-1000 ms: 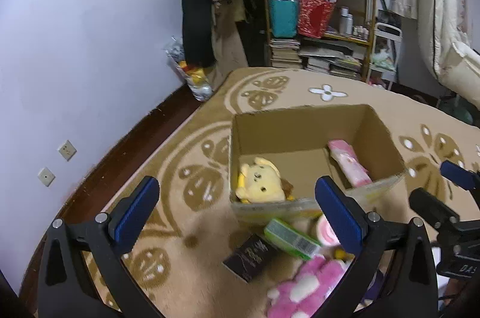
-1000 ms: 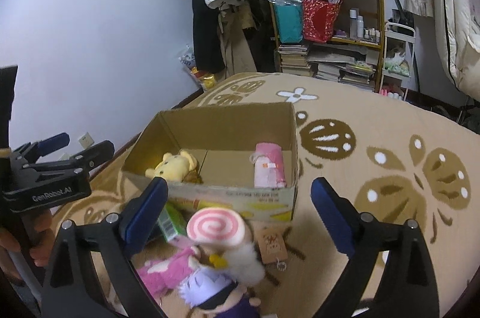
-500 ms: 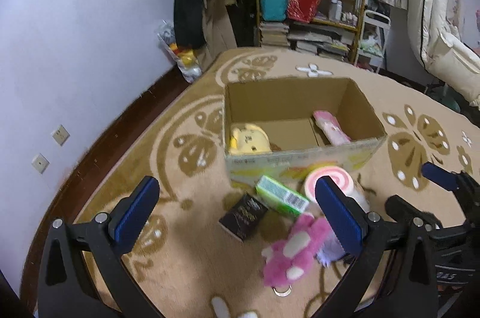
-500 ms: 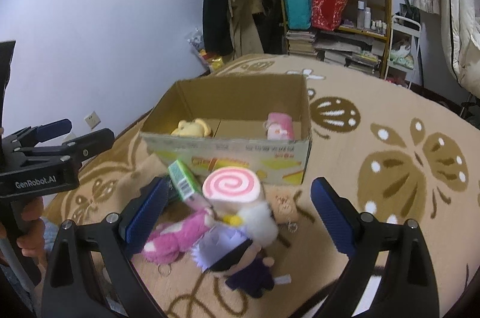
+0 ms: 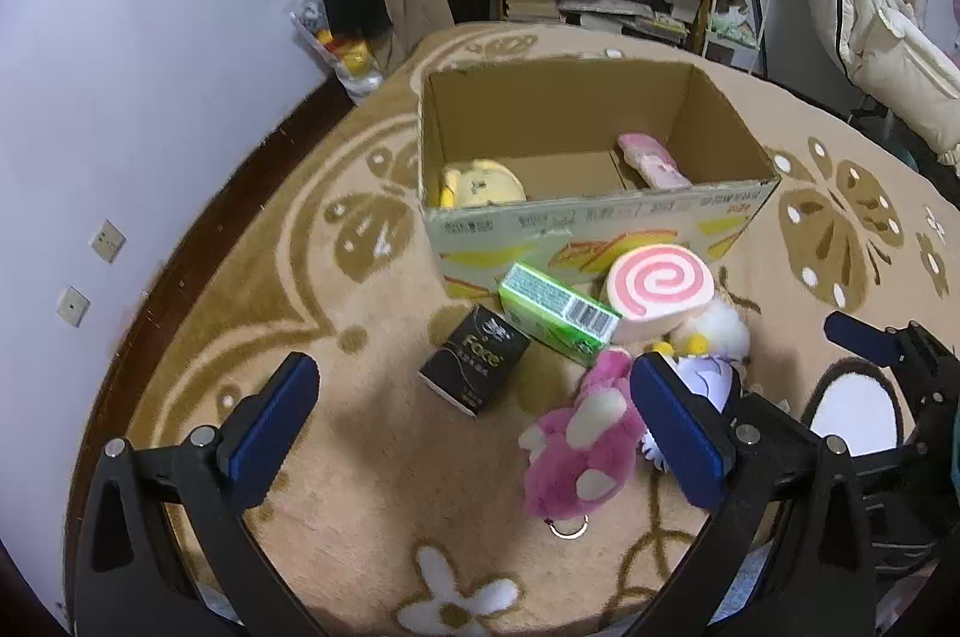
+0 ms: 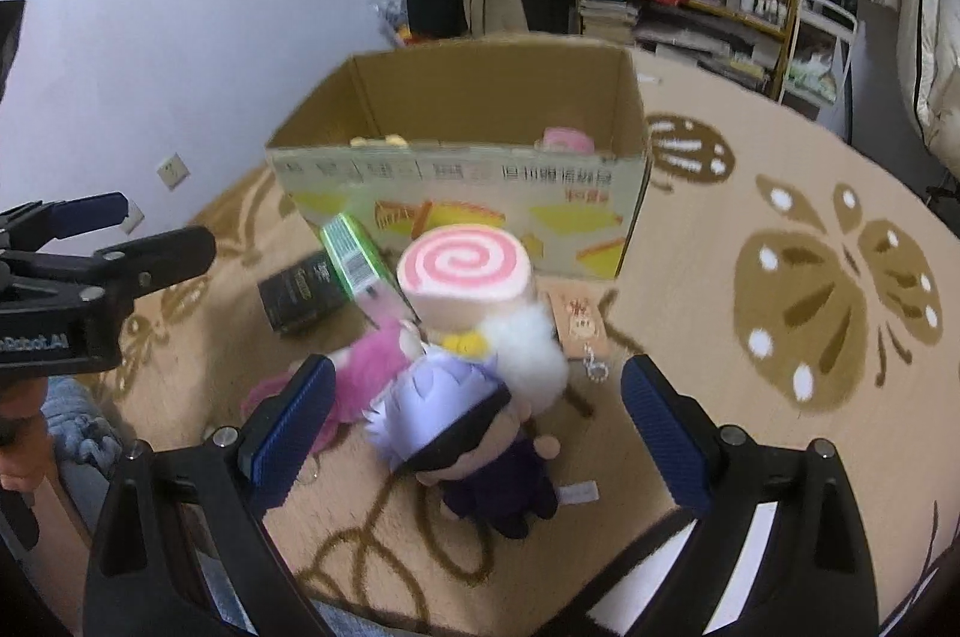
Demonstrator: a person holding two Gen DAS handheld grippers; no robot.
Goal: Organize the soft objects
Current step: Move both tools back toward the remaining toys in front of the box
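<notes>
cardboard forms the open box [image 5: 600,211] on the patterned rug [image 5: 288,277], and a yellow plush [image 5: 480,184] and a pink plush [image 5: 654,163] are seen inside it. heaped just before its front wall are a pink swirl cushion [image 6: 465,280], a magenta plush [image 5: 579,448], a lilac-haired doll [image 6: 462,421], a green carton [image 5: 558,310] and a black box [image 5: 474,367]. the left gripper [image 5: 474,415] and right gripper [image 6: 474,427] are held above the heap, jaws wide apart and holding nothing.

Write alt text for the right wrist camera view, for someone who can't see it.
The open right tool hangs over a lavender-haired plush doll lying on a patterned rug, empty-handed. Around the doll lie a pink plush, a pink swirl roll cushion and a green box, before an open cardboard box. The left tool reaches in from the left.
</notes>
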